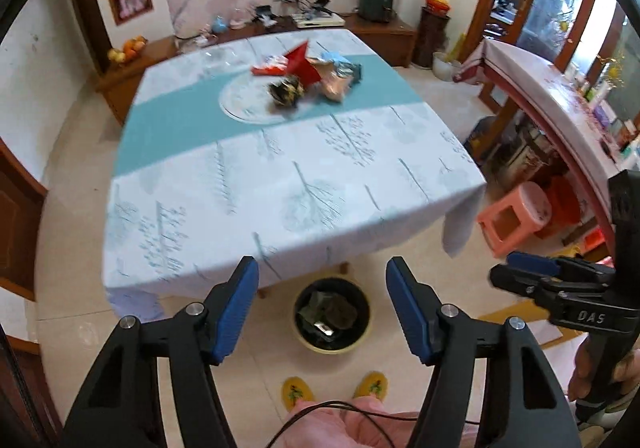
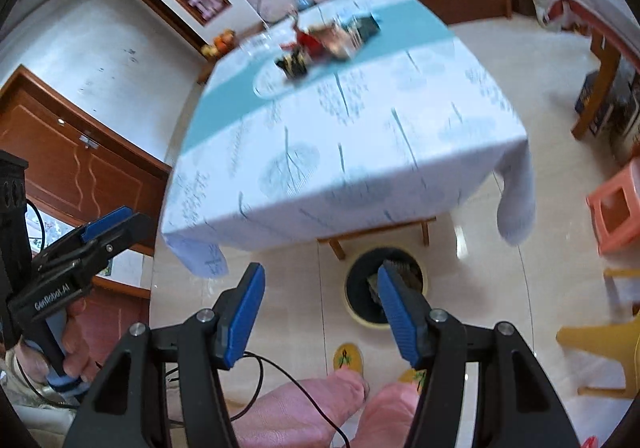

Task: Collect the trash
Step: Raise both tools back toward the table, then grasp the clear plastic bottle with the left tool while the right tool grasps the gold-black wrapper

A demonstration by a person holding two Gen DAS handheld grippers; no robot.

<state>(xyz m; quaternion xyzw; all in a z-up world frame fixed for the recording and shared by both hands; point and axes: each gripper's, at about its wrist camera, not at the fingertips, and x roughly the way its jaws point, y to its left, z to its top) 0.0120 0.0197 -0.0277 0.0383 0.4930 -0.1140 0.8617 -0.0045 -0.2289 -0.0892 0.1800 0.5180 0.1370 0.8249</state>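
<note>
One heap of crumpled snack wrappers [image 1: 308, 78] lies far back on the cloth-covered worktop [image 1: 280, 184], partly on one round plate [image 1: 248, 104]; blur hides how many wrappers there are. One yellow-rimmed trash bin [image 1: 331, 314] stands on the floor by the worktop's near edge, with dark trash inside. The left gripper [image 1: 322, 304] and the right gripper [image 2: 320, 308] each spread two blue-padded fingers [image 1: 236, 312] wide and empty, above the floor. One pink stool [image 1: 516, 218] stands to the right.
</note>
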